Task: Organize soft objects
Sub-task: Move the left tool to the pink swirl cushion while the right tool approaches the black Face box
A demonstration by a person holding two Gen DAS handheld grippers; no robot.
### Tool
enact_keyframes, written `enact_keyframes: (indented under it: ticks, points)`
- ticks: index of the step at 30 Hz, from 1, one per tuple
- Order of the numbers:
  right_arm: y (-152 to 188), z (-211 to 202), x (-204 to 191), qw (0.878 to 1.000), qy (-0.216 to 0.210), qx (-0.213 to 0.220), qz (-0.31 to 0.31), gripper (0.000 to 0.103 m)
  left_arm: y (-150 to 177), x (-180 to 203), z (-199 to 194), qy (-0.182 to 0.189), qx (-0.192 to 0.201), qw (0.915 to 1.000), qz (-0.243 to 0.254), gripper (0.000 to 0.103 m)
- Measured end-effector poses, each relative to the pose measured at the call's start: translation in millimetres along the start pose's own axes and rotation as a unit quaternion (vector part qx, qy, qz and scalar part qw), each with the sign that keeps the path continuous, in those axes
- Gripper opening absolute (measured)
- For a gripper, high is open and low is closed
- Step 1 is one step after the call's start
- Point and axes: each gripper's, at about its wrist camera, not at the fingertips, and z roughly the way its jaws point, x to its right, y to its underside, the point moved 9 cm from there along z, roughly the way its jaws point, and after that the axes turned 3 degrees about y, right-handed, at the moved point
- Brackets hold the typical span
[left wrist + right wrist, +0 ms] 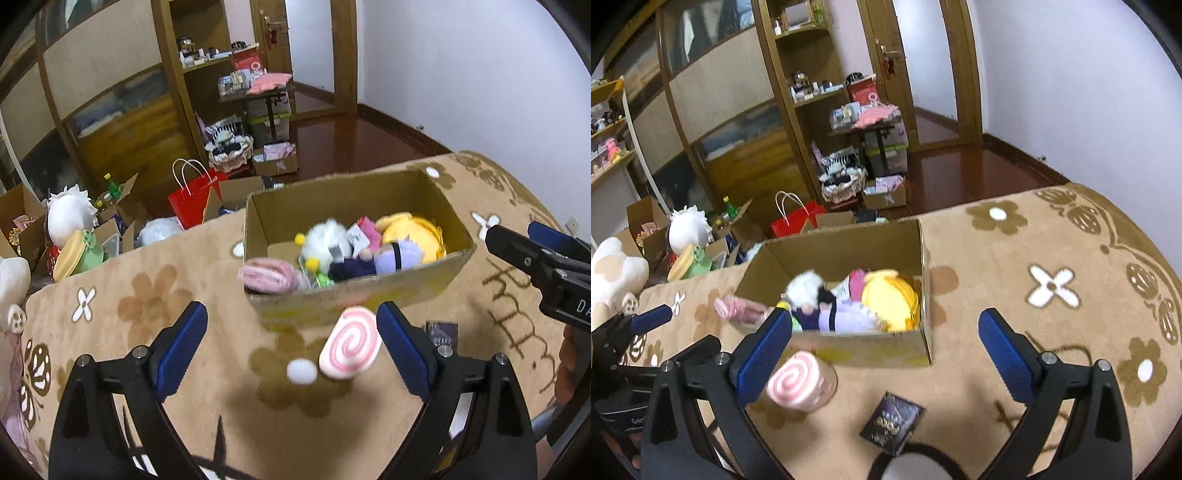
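A: Where's the swirl toy [350, 343]?

B: On the blanket [184, 291], just outside the near wall of the box [354, 295]. It's a pink and white spiral roll, blurred in both views, so I can't tell whether it is resting or moving. A white pom-pom [302, 372] sits just beside it.

A: Is anything holding it?

B: No. The left gripper [291, 332] is spread wide, with the toy between its fingers, close to the right finger, but apart from both as far as I can see. The right gripper [884, 334] is spread too and holds nothing; it hovers over the near wall of the box.

A: And the box?

B: Already filling up: a white fluffy toy [325, 240], a yellow plush [413, 232], a purple doll [380, 262]. A pink striped piece [262, 275] hangs over the near left corner.

A: So which step is this?

B: I'd judge the swirl toy is the next to be boxed. The left gripper would need to centre on it, close gently since it's soft, lift clear of the near wall and let go inside.

A: Anything else close by?

B: A dark card packet [892, 422] lies on the blanket nearer the blanket's near edge than the toy. It looks stiff, so probably not part of the sorting. More plush sits beyond the blanket's far left edge.
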Motion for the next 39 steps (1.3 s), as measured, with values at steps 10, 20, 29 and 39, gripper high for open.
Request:
enact_keyframes:
  ticks: [10, 20, 29, 39]
  points:
    - [43, 3, 1, 0.998, -0.01, -0.058, 0.016, 0.103, 24, 15, 3, 0.011, -0.023, 0.9995, 0.021, 0.092]
    - [74, 25, 1, 0.994, -0.015, -0.108, 0.029, 0.102, 45, 26, 31, 0.008, -0.068, 0.9959, 0.059, 0.092]
    - [91, 51, 9, 0.989, -0.004, -0.143, 0.042, 0.102, 53, 41, 51, 0.01, -0.082, 0.9931, 0.083, 0.092]
    - [107, 75, 14, 0.982, 0.0, -0.178, 0.057, 0.102, 59, 49, 76, 0.02, -0.105, 0.9905, 0.085, 0.092]
